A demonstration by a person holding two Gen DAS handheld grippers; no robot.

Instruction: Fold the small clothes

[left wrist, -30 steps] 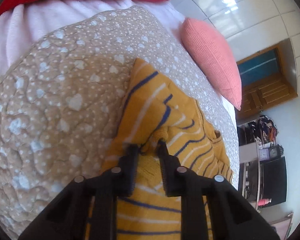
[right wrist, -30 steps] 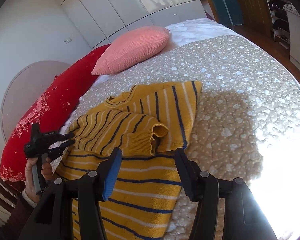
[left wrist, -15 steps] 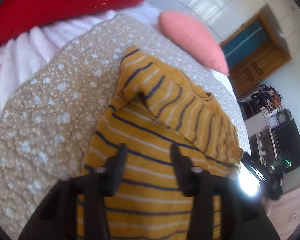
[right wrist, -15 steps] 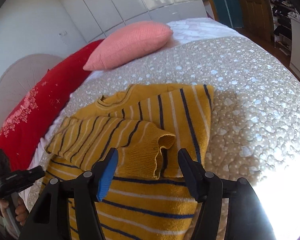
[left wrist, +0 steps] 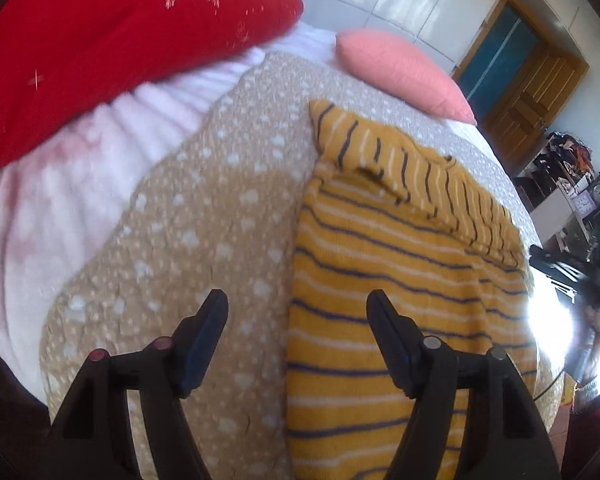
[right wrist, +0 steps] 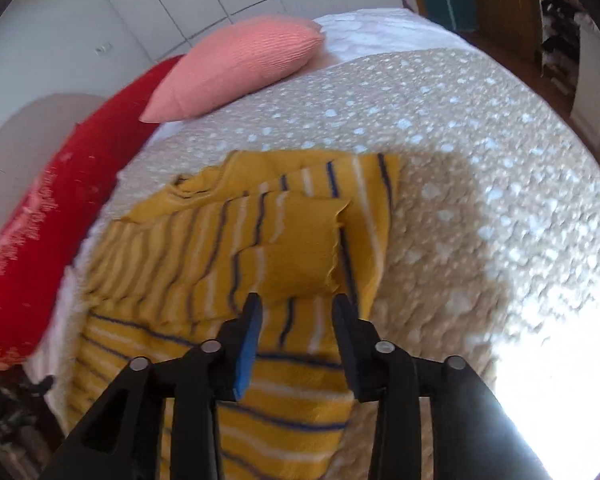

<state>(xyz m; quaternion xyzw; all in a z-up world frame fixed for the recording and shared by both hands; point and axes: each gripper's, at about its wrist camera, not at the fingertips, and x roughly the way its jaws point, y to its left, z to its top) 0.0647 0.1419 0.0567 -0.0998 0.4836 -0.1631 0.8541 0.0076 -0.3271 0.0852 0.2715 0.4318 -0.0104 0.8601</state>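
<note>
**Striped sweater half folded on the bed, both grippers clear of it**

Much of the scene is blurred or cut short. In the right wrist view the lower right is washed out by glare, and the sweater's lower hem runs behind the gripper's black arms. In the left wrist view the bottom of the sweater leaves the frame, and the figure at the right edge is lost in bright light.

The yellow striped sweater (right wrist: 228, 304) lies flat on the beige dotted bedspread (right wrist: 460, 168), centre-left in the right wrist view and right of centre in the left wrist view. One sleeve (right wrist: 296, 248) is folded across the chest.

The left hand-held gripper (left wrist: 296, 304) hangs above the sweater's left edge, its jaws opening, gripping nothing. The right hand-held gripper (right wrist: 298, 308) stands half open just below the sleeve cuff, its pads pressing on nothing.

A red pillow (left wrist: 100, 40) and a pink cushion (left wrist: 400, 72) sit at the upper part of the frame. A wooden door (left wrist: 532, 80) and cluttered shelves (left wrist: 568, 168) fill the right.
</note>
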